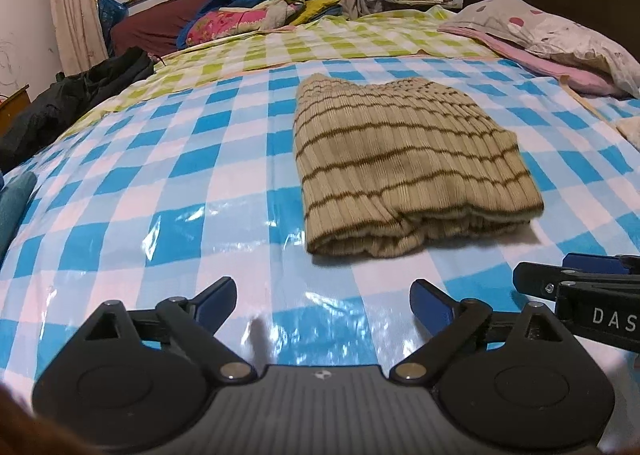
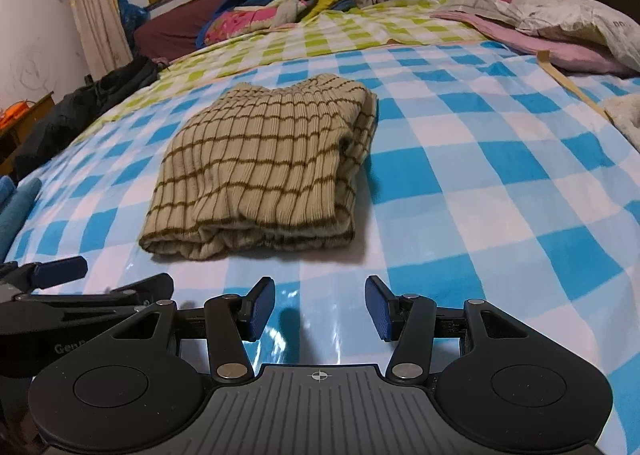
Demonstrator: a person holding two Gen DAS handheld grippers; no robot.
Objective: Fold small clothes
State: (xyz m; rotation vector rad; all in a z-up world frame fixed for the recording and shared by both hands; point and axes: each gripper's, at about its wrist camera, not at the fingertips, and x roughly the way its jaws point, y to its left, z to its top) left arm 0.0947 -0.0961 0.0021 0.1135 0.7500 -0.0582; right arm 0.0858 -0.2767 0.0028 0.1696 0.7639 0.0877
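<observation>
A beige ribbed garment with thin brown stripes point(image 1: 404, 167) lies folded into a thick rectangle on the blue-and-white checked sheet point(image 1: 160, 191). It also shows in the right wrist view point(image 2: 264, 167). My left gripper point(image 1: 323, 301) is open and empty, just short of the garment's near edge. My right gripper point(image 2: 320, 309) is open and empty, also just short of that edge. Each gripper shows at the side of the other's view: the right one point(image 1: 576, 287), the left one point(image 2: 60, 275).
A green checked sheet point(image 1: 320, 43) covers the far part of the bed. Pillows and a pink cloth point(image 1: 560, 35) lie at the right. Dark clothes point(image 1: 72, 95) hang off the left edge. A pile of bright bedding point(image 1: 260, 13) sits below the window.
</observation>
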